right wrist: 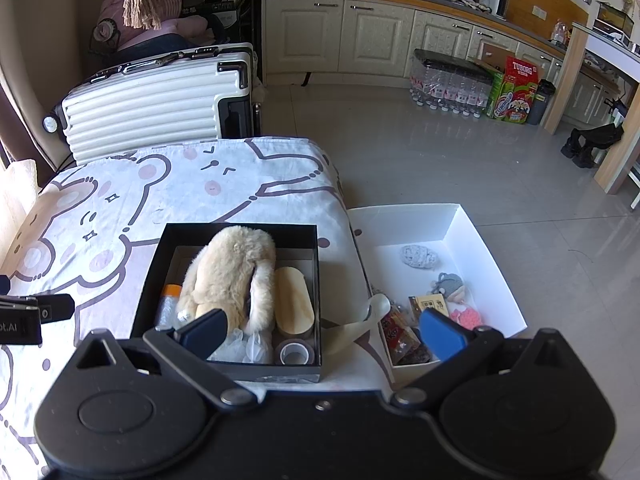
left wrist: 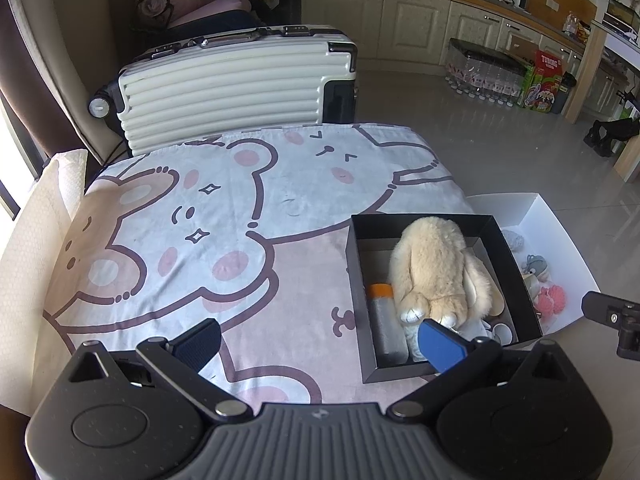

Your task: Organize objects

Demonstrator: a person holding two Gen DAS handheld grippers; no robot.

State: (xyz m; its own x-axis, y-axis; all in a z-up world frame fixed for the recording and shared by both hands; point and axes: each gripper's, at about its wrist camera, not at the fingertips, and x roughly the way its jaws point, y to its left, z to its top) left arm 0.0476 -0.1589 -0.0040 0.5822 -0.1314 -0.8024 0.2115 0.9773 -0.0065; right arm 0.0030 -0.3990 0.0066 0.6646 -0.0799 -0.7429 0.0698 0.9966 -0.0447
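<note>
Red-green TUBORG carton upper right of right wrist view, beside water bottle pack. Black box centre frame on cartoon bear blanket; cream plush rabbit inside, long axis toward frame top, paws near bottom. Orange-cap bottle left of plush, tape roll box lower right. White box right, small toys inside. Right gripper fingers wide apart, empty, above boxes. Left gripper fingers wide apart, empty, blue pad over black box corner.
</note>
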